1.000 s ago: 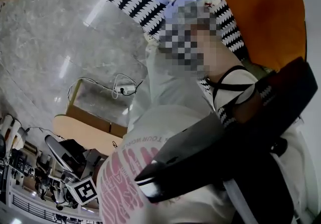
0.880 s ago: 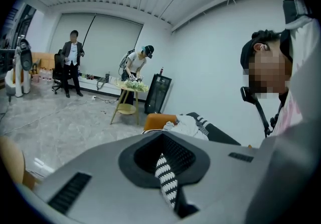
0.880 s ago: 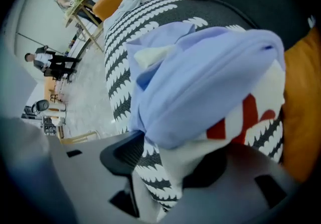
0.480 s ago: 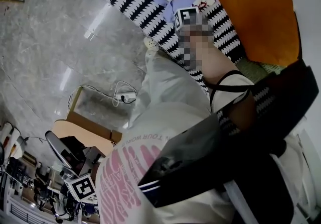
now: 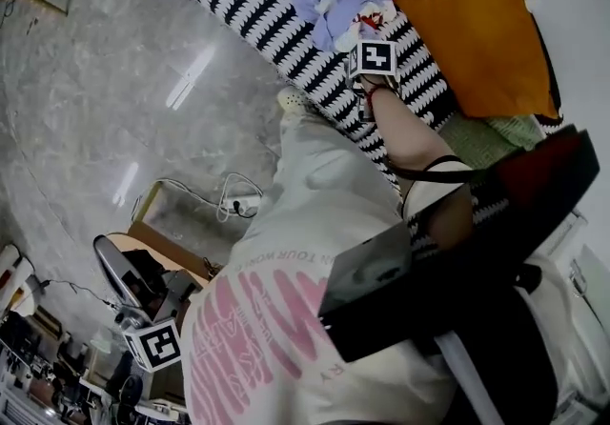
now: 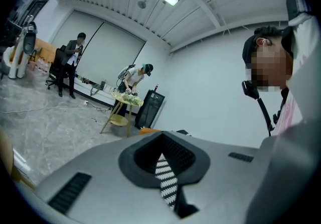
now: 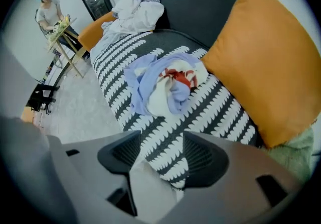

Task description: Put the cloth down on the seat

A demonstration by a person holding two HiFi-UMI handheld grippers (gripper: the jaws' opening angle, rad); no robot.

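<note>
The cloth (image 7: 163, 85), a crumpled lavender, white and red bundle, lies on the black-and-white patterned seat (image 7: 220, 112) beside an orange cushion. In the head view the cloth (image 5: 338, 6) lies just beyond my right gripper's marker cube (image 5: 374, 59). My right gripper (image 7: 161, 138) hangs above the seat and points down. Its jaws have just been opening and now stand wide apart with nothing between them, clear of the cloth. My left gripper (image 6: 163, 140) is held low at the left, marker cube (image 5: 155, 345) showing, jaws together and empty.
An orange cushion (image 5: 477, 32) leans on the sofa back, a green fabric (image 7: 296, 155) under it. White clothes (image 7: 135, 14) are piled at the sofa's far end. A power strip and cable (image 5: 238, 206) lie on the marble floor. People (image 6: 75, 62) stand at tables across the room.
My right gripper has lifted off the cloth and drawn back, leaving it on the seat. The left gripper's cube has shifted a little.
</note>
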